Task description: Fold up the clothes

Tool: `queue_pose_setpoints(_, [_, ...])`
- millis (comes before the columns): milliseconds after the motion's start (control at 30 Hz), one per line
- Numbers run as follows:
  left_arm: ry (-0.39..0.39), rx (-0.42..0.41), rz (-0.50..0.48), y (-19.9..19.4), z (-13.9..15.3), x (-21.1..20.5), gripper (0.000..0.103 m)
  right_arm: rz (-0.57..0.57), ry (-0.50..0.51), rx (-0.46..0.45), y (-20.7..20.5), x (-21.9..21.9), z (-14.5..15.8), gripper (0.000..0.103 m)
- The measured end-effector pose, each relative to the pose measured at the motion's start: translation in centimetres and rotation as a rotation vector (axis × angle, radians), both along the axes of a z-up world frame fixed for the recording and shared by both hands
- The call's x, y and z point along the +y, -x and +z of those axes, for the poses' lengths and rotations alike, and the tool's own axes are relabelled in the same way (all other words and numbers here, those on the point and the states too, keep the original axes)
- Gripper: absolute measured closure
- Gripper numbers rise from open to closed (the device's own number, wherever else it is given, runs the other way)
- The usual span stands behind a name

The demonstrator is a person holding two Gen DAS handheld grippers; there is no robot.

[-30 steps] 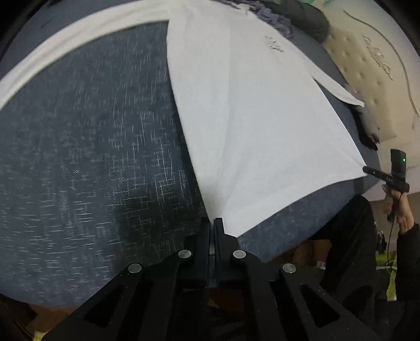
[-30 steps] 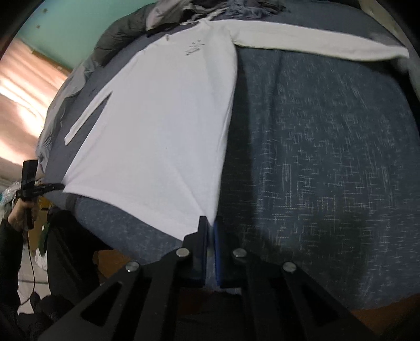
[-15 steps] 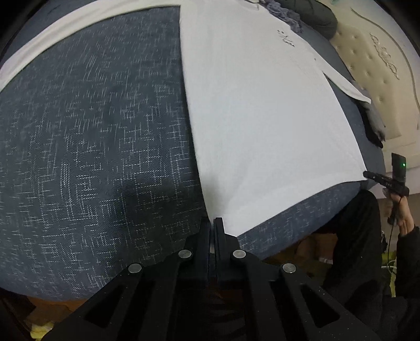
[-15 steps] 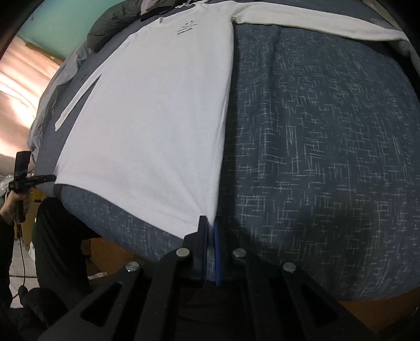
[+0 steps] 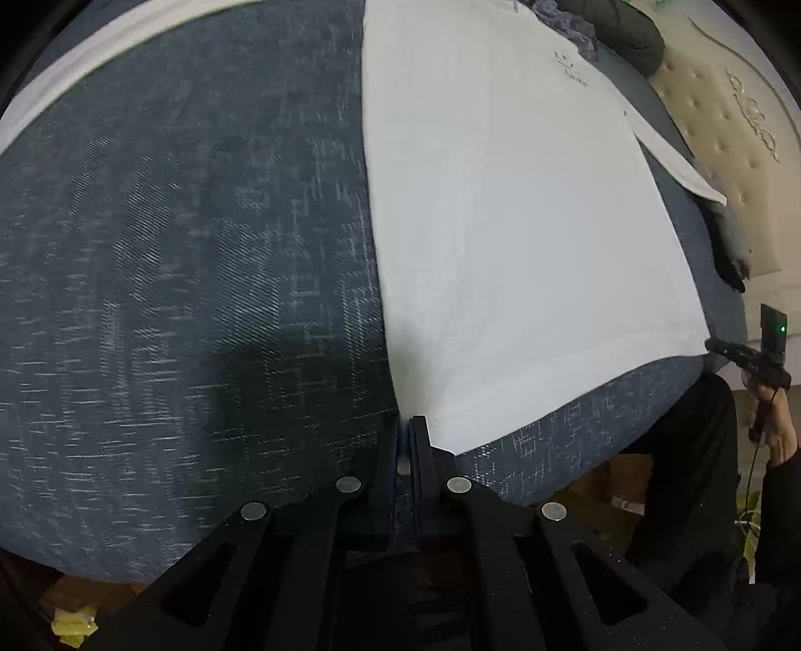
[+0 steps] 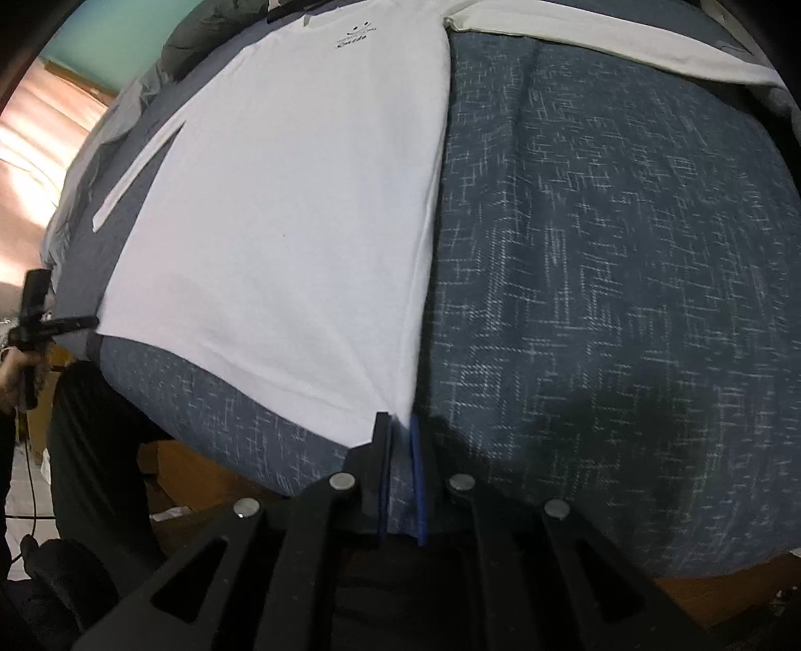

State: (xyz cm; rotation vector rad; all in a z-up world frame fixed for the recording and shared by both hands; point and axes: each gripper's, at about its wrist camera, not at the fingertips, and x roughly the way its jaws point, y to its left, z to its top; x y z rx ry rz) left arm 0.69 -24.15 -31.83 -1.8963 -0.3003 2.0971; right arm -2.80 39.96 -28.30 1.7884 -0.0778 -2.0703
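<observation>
I've laid the shirt (image 5: 510,225) flat: left gripper (image 5: 404,440) pinches its hem corner, right gripper (image 6: 398,440) is opening, corner between.

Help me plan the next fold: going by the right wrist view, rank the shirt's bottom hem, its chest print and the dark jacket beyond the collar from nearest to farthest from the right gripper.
1. Bottom hem: runs left from the right gripper, whose jaws are opening at the hem corner.
2. Chest print: far up the white shirt, near the collar.
3. Dark jacket: beyond the collar, top left.

1 white shirt (image 5: 520,240), 1 blue bedspread (image 5: 175,260), 2 grippers: left (image 5: 404,431), right (image 6: 398,425).
</observation>
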Motion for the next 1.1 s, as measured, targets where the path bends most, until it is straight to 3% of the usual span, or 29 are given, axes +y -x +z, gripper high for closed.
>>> queue_pose_setpoints(200, [0.029,0.069,0.016,0.1,3.3,-1.2,0.097,-0.025,0.018,0.052,0.4,0.7,1.8,0.095])
queue_pose_setpoints(300, [0.025,0.11,0.013,0.8,4.7,-0.6,0.091,-0.033,0.059,0.064,1.6,-0.1,2.1,0.095])
queue_pose_setpoints(400, [0.001,0.137,0.01,2.3,4.8,1.6,0.087,-0.033,0.095,0.069,3.0,-1.1,2.1,0.095])
queue_pose_setpoints(567, [-0.032,0.188,-0.004,6.2,4.5,7.0,0.084,-0.034,0.039,0.009,3.9,-2.7,-0.6,0.095])
queue_pose_setpoints(700, [0.003,0.235,-0.028,7.5,4.8,9.5,0.082,-0.025,-0.008,-0.025,3.4,-2.4,-1.9,0.095])
queue_pose_setpoints(867, [-0.032,0.263,-0.018,10.3,4.6,11.4,0.081,-0.057,0.024,0.014,3.6,-0.8,0.1,0.095])
queue_pose_setpoints(1000, [-0.046,0.284,-0.003,11.6,5.6,12.2,0.078,-0.12,0.065,0.1,5.0,1.4,2.8,0.095])
queue_pose_setpoints(1100, [-0.055,0.299,0.026,13.5,4.8,12.8,0.075,-0.183,0.092,0.167,7.0,3.1,4.4,0.086])
